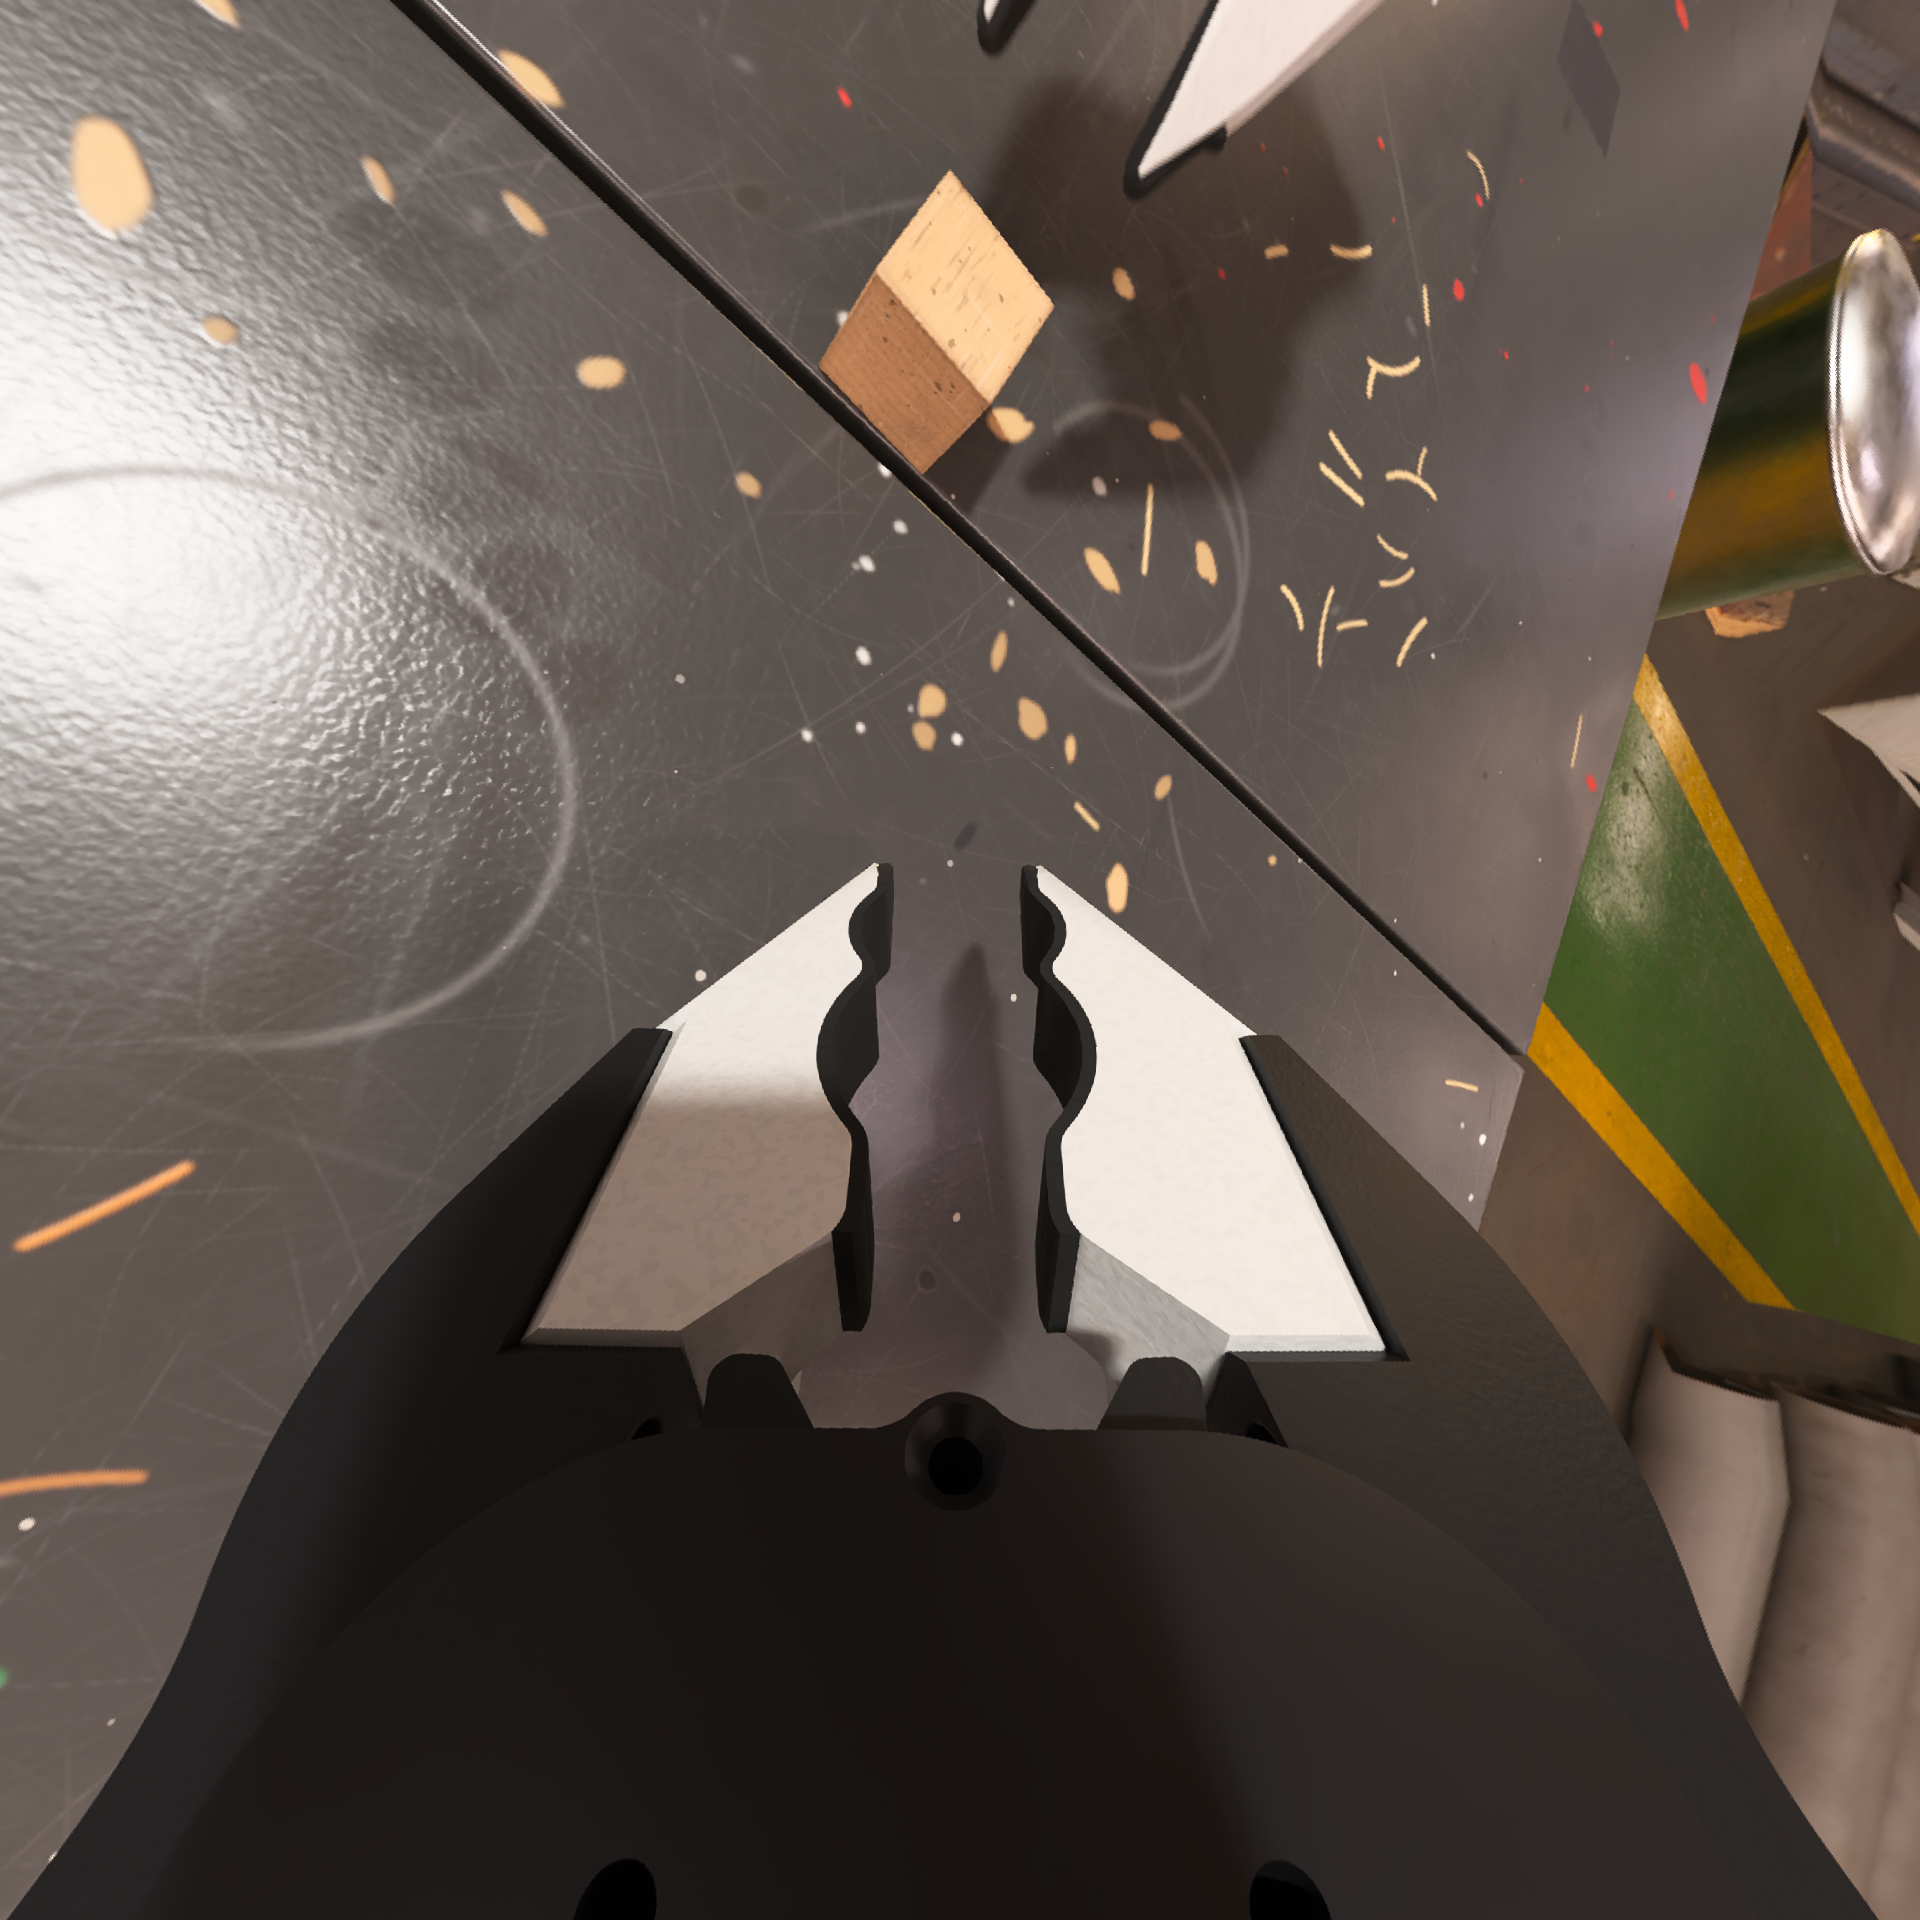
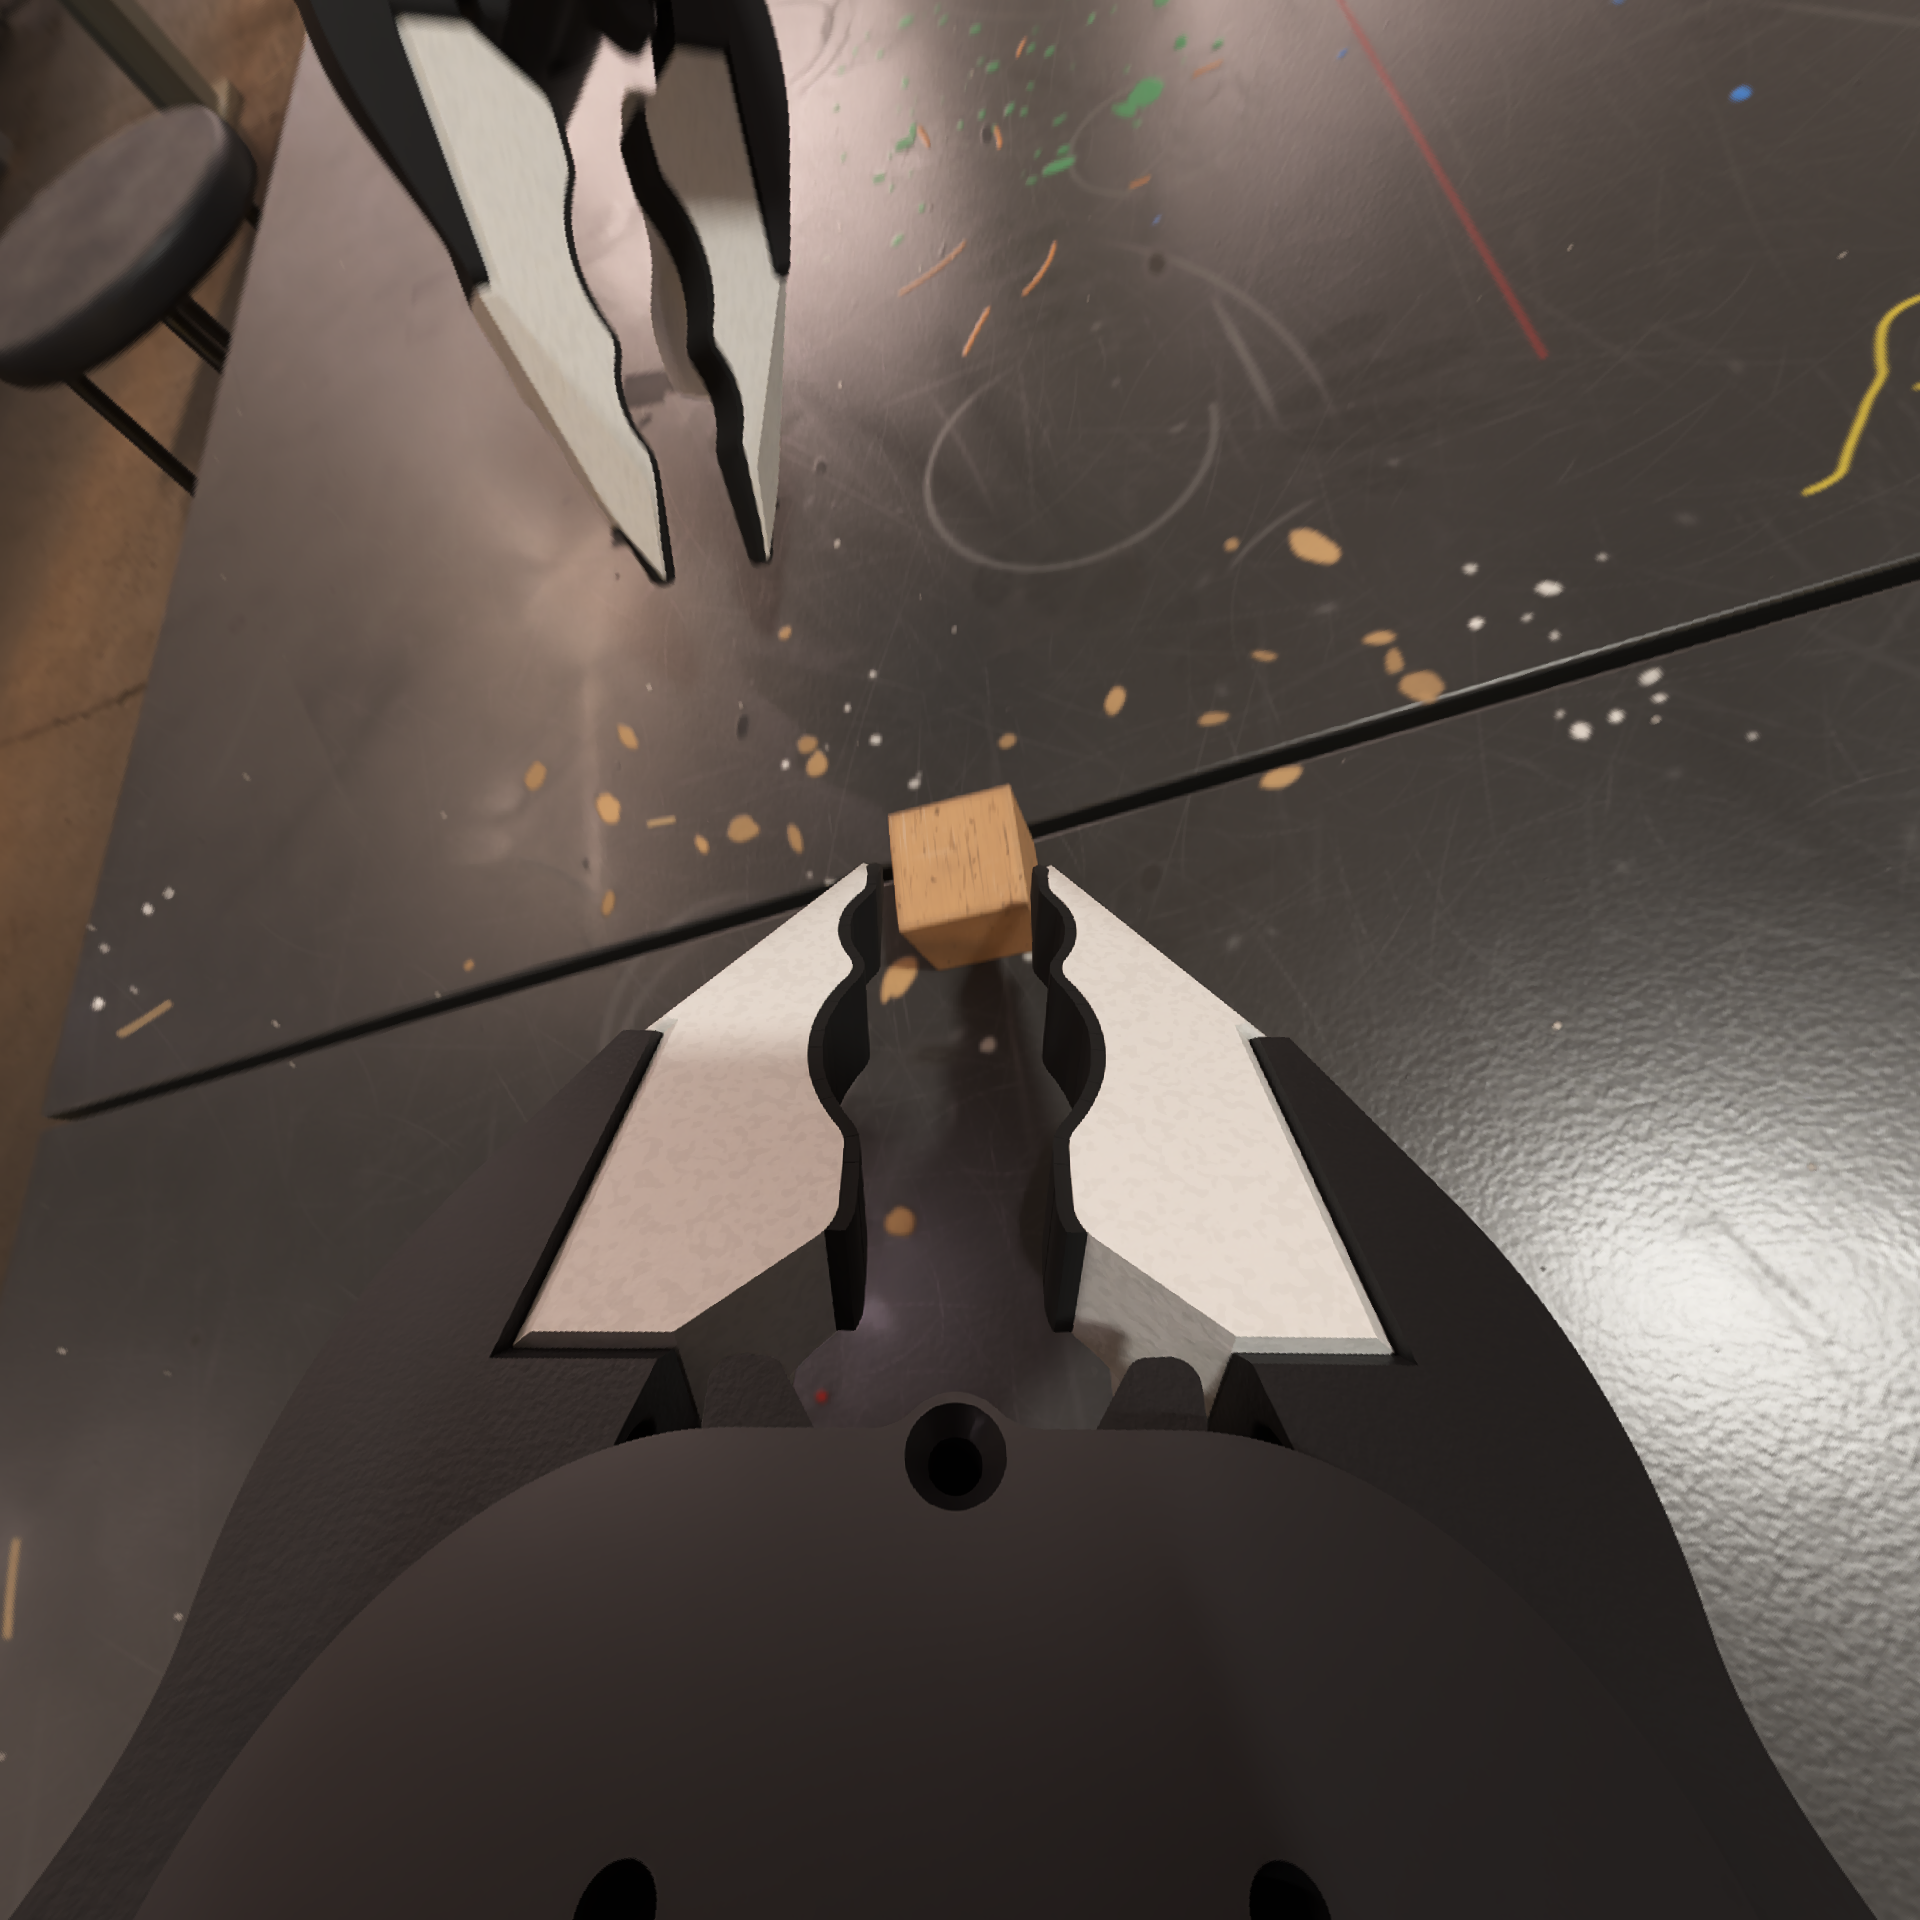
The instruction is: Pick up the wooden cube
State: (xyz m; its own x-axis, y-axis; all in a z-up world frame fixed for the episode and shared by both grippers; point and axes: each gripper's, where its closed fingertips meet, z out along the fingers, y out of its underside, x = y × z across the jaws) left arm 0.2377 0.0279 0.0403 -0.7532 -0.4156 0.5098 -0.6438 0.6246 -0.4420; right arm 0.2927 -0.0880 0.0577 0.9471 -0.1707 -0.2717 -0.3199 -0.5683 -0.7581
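Note:
The wooden cube rests on the dark, paint-speckled table, touching the seam between two panels. In the right wrist view the cube shows just beyond my right gripper, framed by its tips; the jaws stand about a cube's width apart. In the left wrist view the right gripper hovers above and past the cube, apart from it. My left gripper is empty with a narrow gap, low over the table short of the cube. It shows at the top left of the right wrist view.
The panel seam crosses the table. The table's edge runs on the right, with a green and yellow floor stripe below. A green-yellow cylinder with a metal end lies beyond the edge. A round stool stands off the far left.

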